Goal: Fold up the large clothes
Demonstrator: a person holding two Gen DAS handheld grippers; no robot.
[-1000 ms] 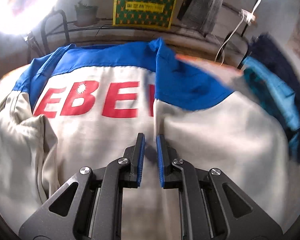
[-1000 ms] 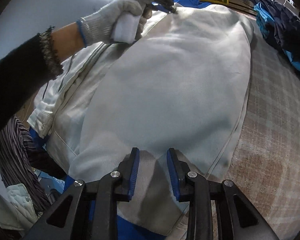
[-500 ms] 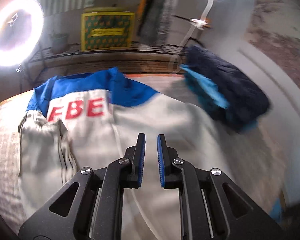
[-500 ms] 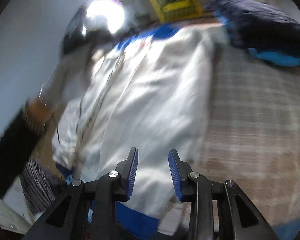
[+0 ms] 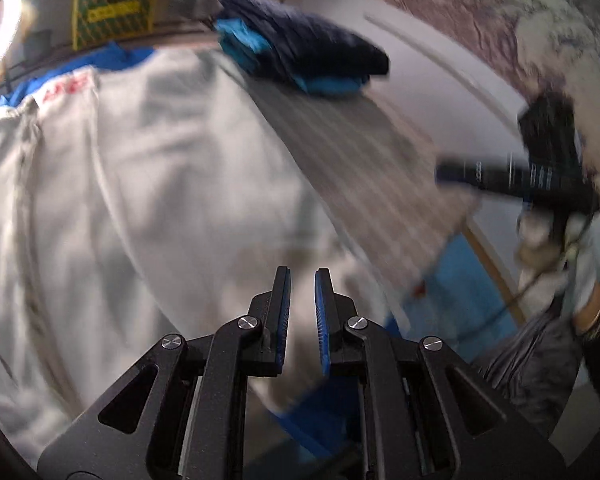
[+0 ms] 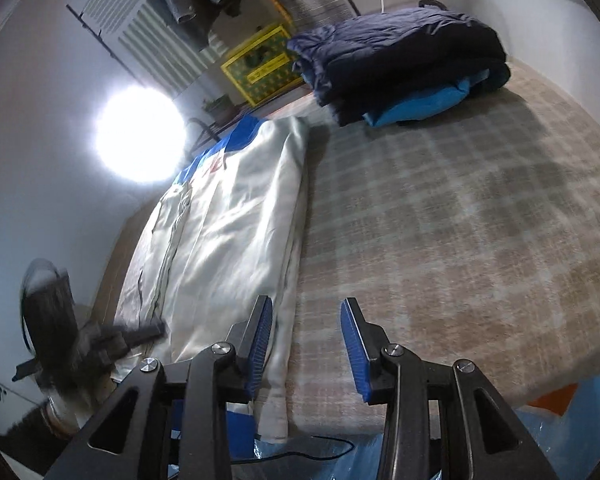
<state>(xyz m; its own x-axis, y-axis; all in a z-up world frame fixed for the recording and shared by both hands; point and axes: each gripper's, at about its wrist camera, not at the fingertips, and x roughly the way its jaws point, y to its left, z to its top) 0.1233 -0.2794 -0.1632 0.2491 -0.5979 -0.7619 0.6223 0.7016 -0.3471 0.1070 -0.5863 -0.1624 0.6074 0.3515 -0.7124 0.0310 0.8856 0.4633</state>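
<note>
Folding seems to be between stages: the white and blue jacket [image 6: 236, 240] lies lengthwise on the checked bed cover [image 6: 440, 240], both sides already turned in, the folded dark clothes [image 6: 400, 64] well beyond its collar. Next comes, I'd guess, gripping the hem and carrying it toward the collar. Near the hem, the left gripper [image 5: 302, 312] hovers with fingers almost together, pinching nothing. Just beside the jacket's edge, the right gripper [image 6: 306, 344] is spreading its fingers, also empty.
</note>
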